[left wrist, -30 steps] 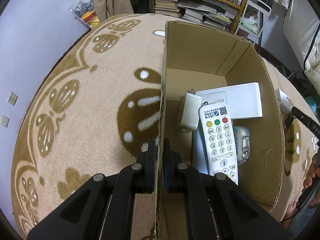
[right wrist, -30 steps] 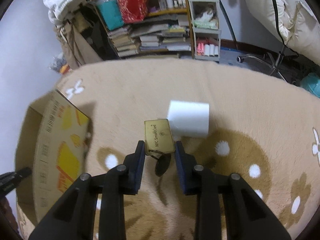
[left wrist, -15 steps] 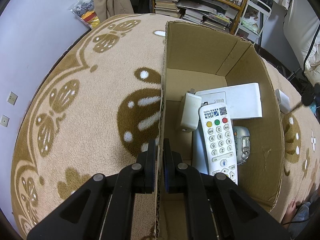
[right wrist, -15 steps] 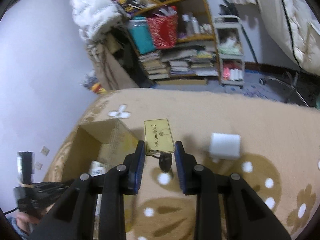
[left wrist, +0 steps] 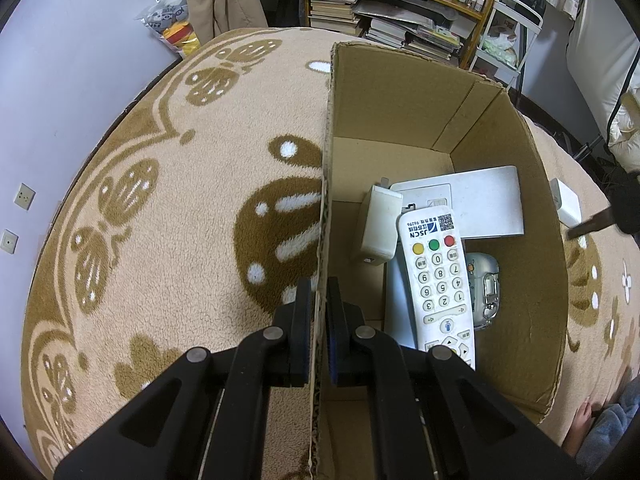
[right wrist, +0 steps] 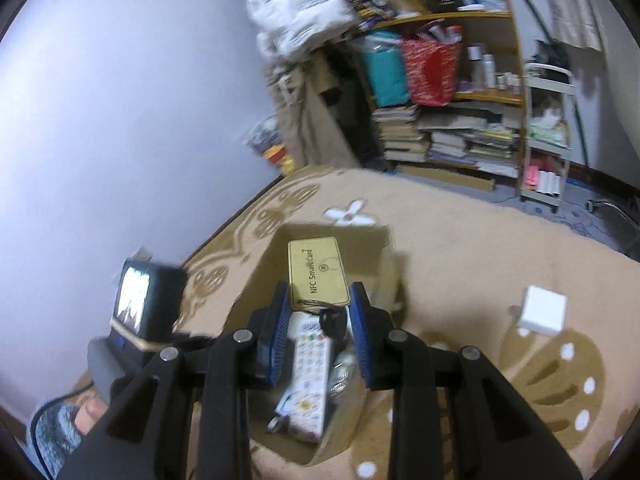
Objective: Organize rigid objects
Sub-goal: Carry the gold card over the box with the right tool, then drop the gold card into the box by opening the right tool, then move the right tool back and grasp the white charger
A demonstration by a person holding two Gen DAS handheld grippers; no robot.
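My left gripper (left wrist: 319, 300) is shut on the left wall of an open cardboard box (left wrist: 516, 184) on the carpet. Inside lie a white remote (left wrist: 438, 280), a white adapter (left wrist: 378, 230), a flat white device (left wrist: 488, 204) and a small silver gadget (left wrist: 486, 280). My right gripper (right wrist: 319, 308) is shut on a gold NFC card (right wrist: 316, 270) with a dark key fob (right wrist: 332, 326) hanging under it. It holds the card in the air above the box (right wrist: 260, 276), over the remote (right wrist: 310, 376).
A white cube (right wrist: 544, 310) lies on the beige patterned carpet (left wrist: 160, 220) right of the box; it also shows in the left wrist view (left wrist: 564, 202). A cluttered bookshelf (right wrist: 448, 128) and a white cart (right wrist: 546, 132) stand behind. A purple wall runs along the left.
My right gripper has lifted the card off the carpet and swung left until it hangs over the box. The left gripper has kept its hold on the box wall.
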